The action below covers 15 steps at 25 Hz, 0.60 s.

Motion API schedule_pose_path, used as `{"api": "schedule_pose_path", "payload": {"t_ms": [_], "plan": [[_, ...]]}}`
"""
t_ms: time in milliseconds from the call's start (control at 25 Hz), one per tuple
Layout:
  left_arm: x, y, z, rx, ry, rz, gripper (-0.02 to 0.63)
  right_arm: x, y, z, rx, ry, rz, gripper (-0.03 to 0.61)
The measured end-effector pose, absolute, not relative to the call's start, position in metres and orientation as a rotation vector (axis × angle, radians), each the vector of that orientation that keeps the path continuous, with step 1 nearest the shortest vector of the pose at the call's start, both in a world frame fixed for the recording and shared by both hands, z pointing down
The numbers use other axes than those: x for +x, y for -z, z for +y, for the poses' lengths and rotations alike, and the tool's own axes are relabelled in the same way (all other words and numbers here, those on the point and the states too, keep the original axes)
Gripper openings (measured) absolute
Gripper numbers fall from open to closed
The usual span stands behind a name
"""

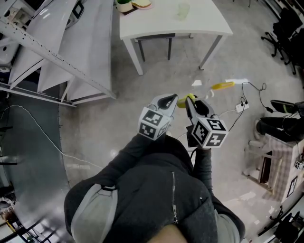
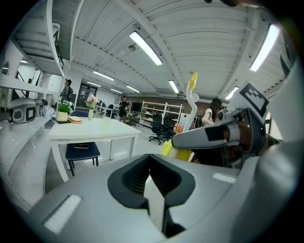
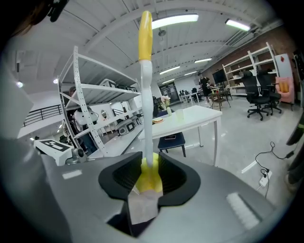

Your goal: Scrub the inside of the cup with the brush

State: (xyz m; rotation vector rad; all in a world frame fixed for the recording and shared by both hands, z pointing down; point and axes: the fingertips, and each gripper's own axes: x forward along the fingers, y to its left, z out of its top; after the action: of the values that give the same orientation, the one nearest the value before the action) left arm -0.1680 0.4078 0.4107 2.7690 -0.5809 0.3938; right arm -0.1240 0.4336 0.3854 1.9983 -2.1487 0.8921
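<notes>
Right claw (image 3: pixel 150 167) is clamping the brush (image 3: pixel 145 71) by its thick yellow end, left claw (image 2: pixel 151 173) is sitting clenched on nothing, and the cup (image 1: pixel 184 10) is standing far off on the white bench (image 1: pixel 156 23), so I am judging the scrubbing not begun.

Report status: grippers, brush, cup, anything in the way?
Left gripper shut, empty. Right gripper shut on brush. Cup on table, well ahead, not yet reached. Way to it looks open.
</notes>
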Motion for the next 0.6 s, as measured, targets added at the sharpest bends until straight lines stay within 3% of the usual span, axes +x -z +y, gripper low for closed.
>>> {"api": "schedule_pose_path", "payload": {"t_ms": [600], "plan": [[-0.143,-0.415,0.364,2.749,-0.426,-0.579,0.009,-0.095,-0.388,0.388,2.033,-0.897,-2.130,0.109]]}}
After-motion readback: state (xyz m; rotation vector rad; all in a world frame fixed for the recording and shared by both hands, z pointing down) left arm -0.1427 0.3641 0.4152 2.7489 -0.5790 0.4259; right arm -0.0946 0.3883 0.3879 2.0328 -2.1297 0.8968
